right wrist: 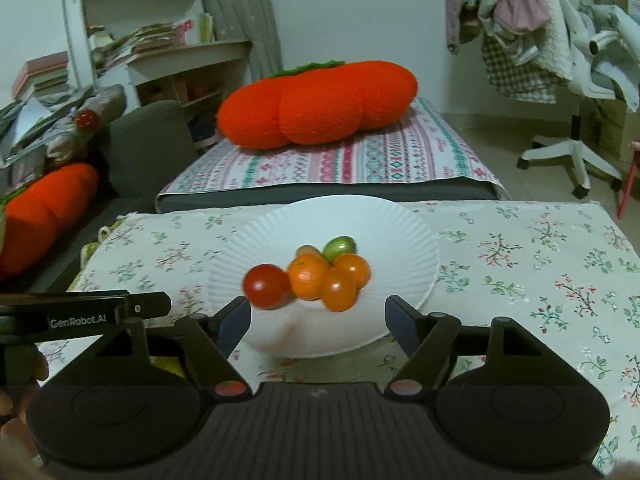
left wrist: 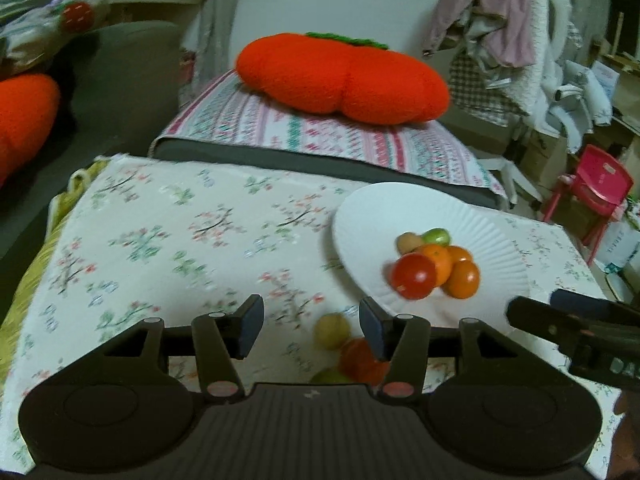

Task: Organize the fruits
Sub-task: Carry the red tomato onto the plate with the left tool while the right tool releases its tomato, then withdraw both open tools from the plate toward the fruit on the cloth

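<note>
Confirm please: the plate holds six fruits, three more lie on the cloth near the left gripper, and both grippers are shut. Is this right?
Not quite. Both grippers are open: the left gripper and right gripper each show a wide gap in their own wrist views. The plate and the fruits on the cloth are as you say.

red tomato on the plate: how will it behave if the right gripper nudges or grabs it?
The red tomato looks round and glossy, so it probably rolls when nudged and may slip between the fingers. It sits on the paper plate against the orange fruits, so pushing likely shifts the pile. The thin plate may slide on the cloth.
</note>
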A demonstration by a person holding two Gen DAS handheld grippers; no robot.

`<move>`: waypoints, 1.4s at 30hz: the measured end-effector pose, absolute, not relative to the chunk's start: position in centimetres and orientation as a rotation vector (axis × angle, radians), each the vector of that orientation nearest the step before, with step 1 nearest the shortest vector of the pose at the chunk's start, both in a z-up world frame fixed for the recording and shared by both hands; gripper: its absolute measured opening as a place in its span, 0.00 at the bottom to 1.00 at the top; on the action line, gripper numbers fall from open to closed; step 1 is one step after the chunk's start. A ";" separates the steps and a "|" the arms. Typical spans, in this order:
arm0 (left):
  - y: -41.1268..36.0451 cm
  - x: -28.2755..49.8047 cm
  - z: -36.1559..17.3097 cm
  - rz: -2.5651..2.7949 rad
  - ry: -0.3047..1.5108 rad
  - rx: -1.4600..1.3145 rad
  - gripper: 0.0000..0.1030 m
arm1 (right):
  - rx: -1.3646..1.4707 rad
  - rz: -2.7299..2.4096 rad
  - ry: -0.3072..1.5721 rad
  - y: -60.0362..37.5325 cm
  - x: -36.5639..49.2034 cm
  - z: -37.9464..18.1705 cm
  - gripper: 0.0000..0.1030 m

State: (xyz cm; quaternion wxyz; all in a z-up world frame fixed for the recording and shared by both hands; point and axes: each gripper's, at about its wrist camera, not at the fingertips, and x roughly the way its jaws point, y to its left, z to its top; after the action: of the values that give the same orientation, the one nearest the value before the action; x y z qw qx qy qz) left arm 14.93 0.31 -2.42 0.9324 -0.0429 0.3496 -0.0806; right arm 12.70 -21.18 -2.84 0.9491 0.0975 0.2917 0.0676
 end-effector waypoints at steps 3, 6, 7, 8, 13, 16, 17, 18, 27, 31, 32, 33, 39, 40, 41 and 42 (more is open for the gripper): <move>1.1 14.6 -2.5 -0.142 0.730 -0.120 0.35 | 0.187 0.169 0.592 -20.7 12.2 -2.6 0.71; 1.3 14.2 -2.5 -0.150 0.747 -0.146 0.35 | 0.172 0.205 0.596 -20.2 11.9 -2.6 0.72; 1.2 14.0 -2.5 -0.153 0.749 -0.150 0.35 | 0.166 0.216 0.601 -20.0 11.9 -2.6 0.72; 1.1 13.7 -2.5 -0.156 0.751 -0.153 0.35 | 0.155 0.225 0.606 -19.8 12.0 -2.7 0.72; 1.1 13.1 -2.6 -0.171 0.767 -0.187 0.35 | 0.120 0.243 0.612 -19.0 11.8 -2.8 0.72; 1.1 13.1 -2.8 -0.158 0.775 -0.178 0.35 | 0.112 0.252 0.617 -18.7 11.7 -3.0 0.72; 1.1 13.1 -2.9 -0.155 0.778 -0.179 0.35 | 0.108 0.255 0.620 -18.6 11.7 -3.0 0.72; 1.2 13.1 -2.9 -0.156 0.780 -0.181 0.35 | 0.102 0.261 0.625 -18.4 11.7 -3.1 0.72; 0.7 13.1 -3.3 -0.163 0.787 -0.164 0.35 | 0.006 0.329 0.682 -15.8 11.5 -4.3 0.72; 0.6 13.1 -3.4 -0.166 0.790 -0.161 0.35 | -0.037 0.354 0.687 -14.8 11.3 -4.6 0.72; 0.7 13.1 -3.3 -0.164 0.788 -0.162 0.35 | -0.038 0.356 0.690 -14.7 11.3 -4.6 0.72; 0.7 13.1 -3.3 -0.161 0.785 -0.164 0.35 | -0.033 0.358 0.696 -14.7 11.4 -4.7 0.70; 0.9 13.2 -3.3 -0.157 0.789 -0.168 0.35 | -0.028 0.385 0.723 -14.3 11.6 -5.2 0.49; 0.9 13.2 -3.3 -0.158 0.790 -0.167 0.35 | -0.028 0.386 0.730 -14.3 11.7 -5.3 0.44; 0.8 13.2 -3.3 -0.158 0.789 -0.165 0.35 | -0.030 0.386 0.737 -14.2 11.8 -5.4 0.42; 0.8 13.2 -3.3 -0.158 0.789 -0.164 0.35 | -0.037 0.384 0.744 -14.1 11.9 -5.6 0.38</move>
State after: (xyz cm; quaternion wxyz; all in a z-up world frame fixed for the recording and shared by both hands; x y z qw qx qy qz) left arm 13.19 0.80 -3.35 0.9168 -0.0796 0.3837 -0.0766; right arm 11.85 -14.06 -5.57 0.9135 -0.0178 0.3611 0.1864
